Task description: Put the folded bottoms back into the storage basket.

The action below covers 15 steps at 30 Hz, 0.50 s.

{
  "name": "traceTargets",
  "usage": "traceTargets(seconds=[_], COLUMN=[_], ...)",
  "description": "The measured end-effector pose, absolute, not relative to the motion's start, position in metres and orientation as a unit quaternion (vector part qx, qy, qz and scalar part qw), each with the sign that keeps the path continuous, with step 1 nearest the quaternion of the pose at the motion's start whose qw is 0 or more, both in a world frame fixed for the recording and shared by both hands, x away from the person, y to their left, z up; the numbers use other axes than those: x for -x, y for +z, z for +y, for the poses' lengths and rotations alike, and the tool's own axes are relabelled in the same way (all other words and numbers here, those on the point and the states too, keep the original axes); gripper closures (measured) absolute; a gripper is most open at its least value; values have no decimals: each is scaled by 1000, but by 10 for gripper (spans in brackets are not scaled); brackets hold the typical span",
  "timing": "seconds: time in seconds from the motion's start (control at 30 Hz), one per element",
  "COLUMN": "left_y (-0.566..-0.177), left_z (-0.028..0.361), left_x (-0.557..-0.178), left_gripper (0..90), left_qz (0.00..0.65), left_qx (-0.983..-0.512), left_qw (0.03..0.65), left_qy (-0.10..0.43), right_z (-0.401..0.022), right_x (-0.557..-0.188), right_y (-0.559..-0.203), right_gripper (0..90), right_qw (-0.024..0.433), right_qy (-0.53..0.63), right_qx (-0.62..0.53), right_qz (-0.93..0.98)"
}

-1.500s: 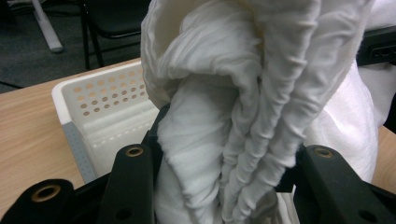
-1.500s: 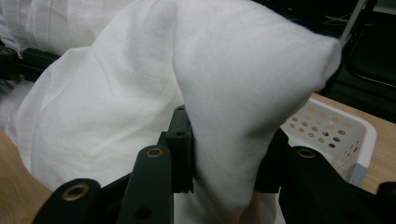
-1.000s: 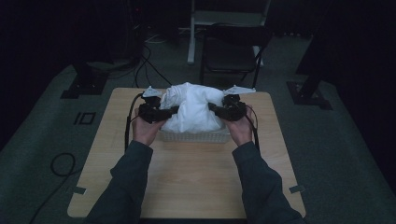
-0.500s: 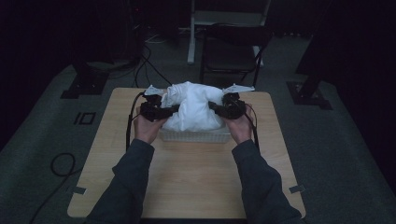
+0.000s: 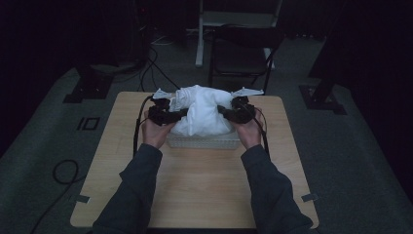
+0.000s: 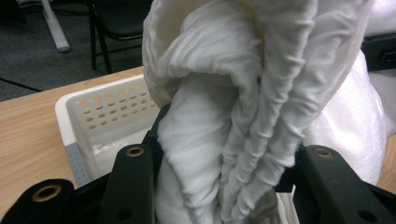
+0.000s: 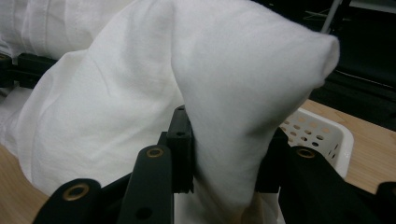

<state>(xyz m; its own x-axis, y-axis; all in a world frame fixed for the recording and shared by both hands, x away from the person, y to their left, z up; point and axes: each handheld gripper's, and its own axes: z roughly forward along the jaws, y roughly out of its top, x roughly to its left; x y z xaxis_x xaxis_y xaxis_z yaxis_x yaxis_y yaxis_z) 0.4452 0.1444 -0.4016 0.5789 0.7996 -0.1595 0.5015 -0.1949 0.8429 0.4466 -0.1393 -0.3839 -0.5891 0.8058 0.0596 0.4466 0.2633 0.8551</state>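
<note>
A dark folding chair [image 5: 242, 54] with a black seat stands on the grey carpeted floor [image 5: 58, 141] well beyond both grippers. Black cables [image 5: 157, 68] trail across that floor, beyond and left of the left gripper.

High view dim, underexposed; room beyond the pale wooden surface [image 5: 195, 185] sinks into black. Both gripper views brighter, evenly lit; crumpled white cloth [image 6: 233, 93] sharp, no glare, background chair soft.

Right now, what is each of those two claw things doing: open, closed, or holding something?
Left gripper: closed on a bunched fold of the white cloth.
Right gripper: closed on the same white cloth, over the basket.
</note>
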Motion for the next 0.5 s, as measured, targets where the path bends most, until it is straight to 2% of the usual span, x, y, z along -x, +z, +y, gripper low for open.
traceTargets(seconds=[0.5], left_y=[-410], left_z=[142], left_x=[-457], left_gripper=[555], left_qz=[437], left_qx=[-755], left_qw=[461], left_qy=[162], right_z=[-138], right_x=[-456], right_y=[-392], right_gripper=[663], right_qw=[199], right_qy=[444], right_qx=[-417], right_qz=[767])
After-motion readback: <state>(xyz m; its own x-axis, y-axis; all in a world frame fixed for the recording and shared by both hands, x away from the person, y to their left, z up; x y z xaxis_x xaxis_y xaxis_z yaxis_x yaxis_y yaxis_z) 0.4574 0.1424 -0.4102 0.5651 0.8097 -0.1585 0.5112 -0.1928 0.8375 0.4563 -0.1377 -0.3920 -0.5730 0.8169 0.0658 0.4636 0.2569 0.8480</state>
